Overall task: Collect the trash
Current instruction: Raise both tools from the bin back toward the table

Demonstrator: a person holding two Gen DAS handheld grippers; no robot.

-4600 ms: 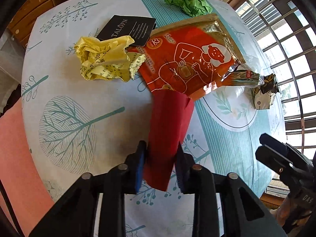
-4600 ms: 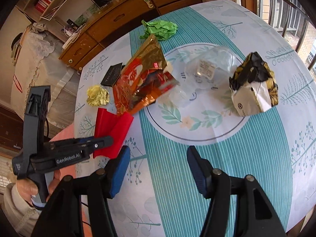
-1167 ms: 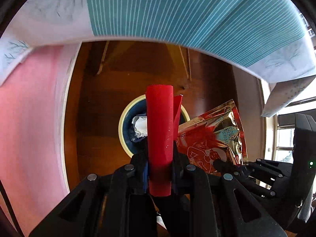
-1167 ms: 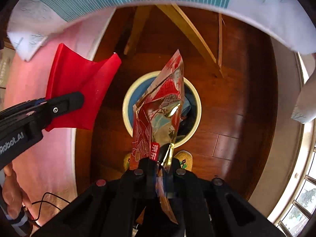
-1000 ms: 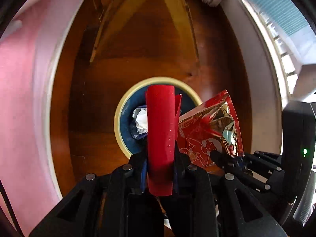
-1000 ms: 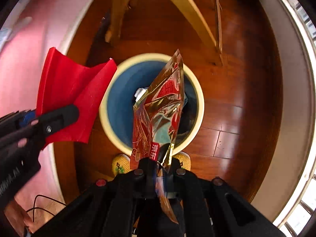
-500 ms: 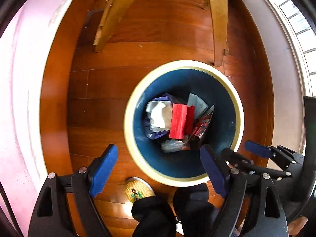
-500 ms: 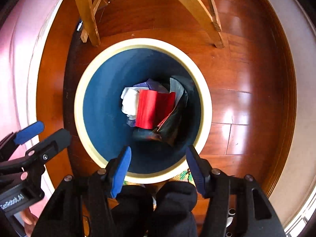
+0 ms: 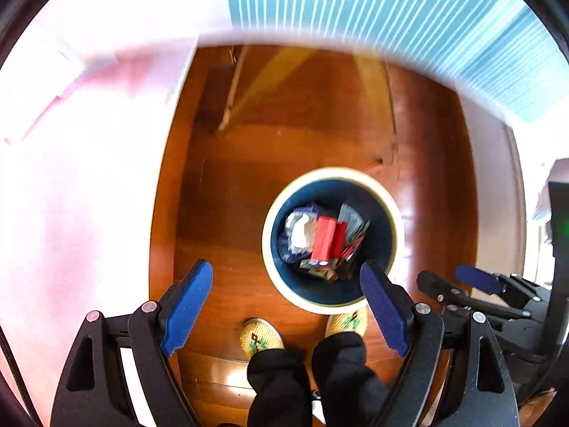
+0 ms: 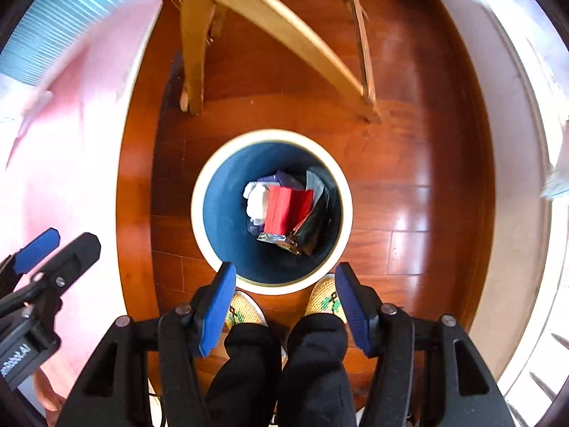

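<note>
A round blue bin with a cream rim (image 9: pixel 281 284) (image 10: pixel 199 210) stands on the wooden floor below both grippers. Inside lie the red folded sheet (image 9: pixel 324 236) (image 10: pixel 281 210), the foil snack bag (image 9: pixel 350 252) (image 10: pixel 281 238) and white crumpled trash (image 9: pixel 298 229) (image 10: pixel 256 199). My left gripper (image 9: pixel 284 306) is open and empty, high above the bin's near left side. My right gripper (image 10: pixel 284 302) is open and empty above the bin's near rim. The right gripper also shows at the right edge of the left wrist view (image 9: pixel 476 284), and the left gripper at the left edge of the right wrist view (image 10: pixel 46 249).
The person's dark trouser legs (image 10: pixel 281 366) and yellow slippers (image 9: pixel 261 334) stand just before the bin. Wooden table legs (image 10: pixel 277 25) rise beyond it. The teal striped tablecloth edge (image 9: pixel 391 10) hangs at the top; a pink cloth (image 9: pixel 71 178) is on the left.
One second ago both grippers were shut on the red sheet and the snack bag; both opened and the items fell into the bin. Both grippers have since risen, the bin looks smaller.
</note>
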